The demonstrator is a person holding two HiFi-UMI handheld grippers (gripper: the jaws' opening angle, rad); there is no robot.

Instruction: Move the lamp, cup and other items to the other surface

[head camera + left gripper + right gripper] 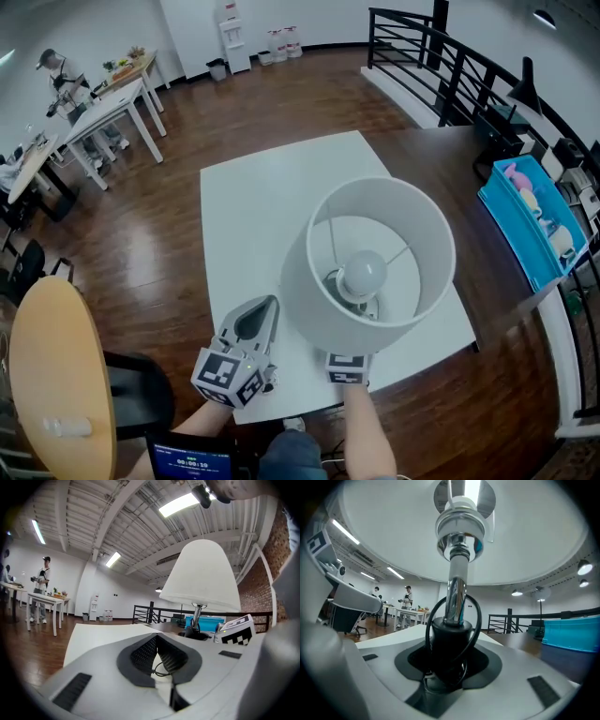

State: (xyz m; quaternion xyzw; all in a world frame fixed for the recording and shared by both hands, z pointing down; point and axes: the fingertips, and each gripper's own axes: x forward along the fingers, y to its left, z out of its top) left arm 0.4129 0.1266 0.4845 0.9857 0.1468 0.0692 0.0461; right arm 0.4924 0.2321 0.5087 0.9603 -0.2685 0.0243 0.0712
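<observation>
A lamp with a white drum shade (pixel 375 262) and a bare bulb (pixel 364 272) stands upright over the front right of the white table (pixel 253 187). My right gripper (pixel 449 660) is shut on the lamp's black base (pixel 447 641), below the chrome stem (pixel 454 592); a black cord loops round it. In the head view the shade hides those jaws and only the marker cube (pixel 345 367) shows. My left gripper (pixel 272 306) hovers just left of the lamp, its tips together (pixel 157 637). A thin black wire (pixel 161 667) shows in the gap behind them. No cup is in view.
A dark wooden table (pixel 450 159) adjoins the white one on the right, with a blue bin (pixel 530 220) of small items at its far edge. A black railing (pixel 441 56) runs behind. A round wooden table (pixel 56 375) and black chair (pixel 141 394) stand at the left. A person (pixel 66 80) stands by far tables.
</observation>
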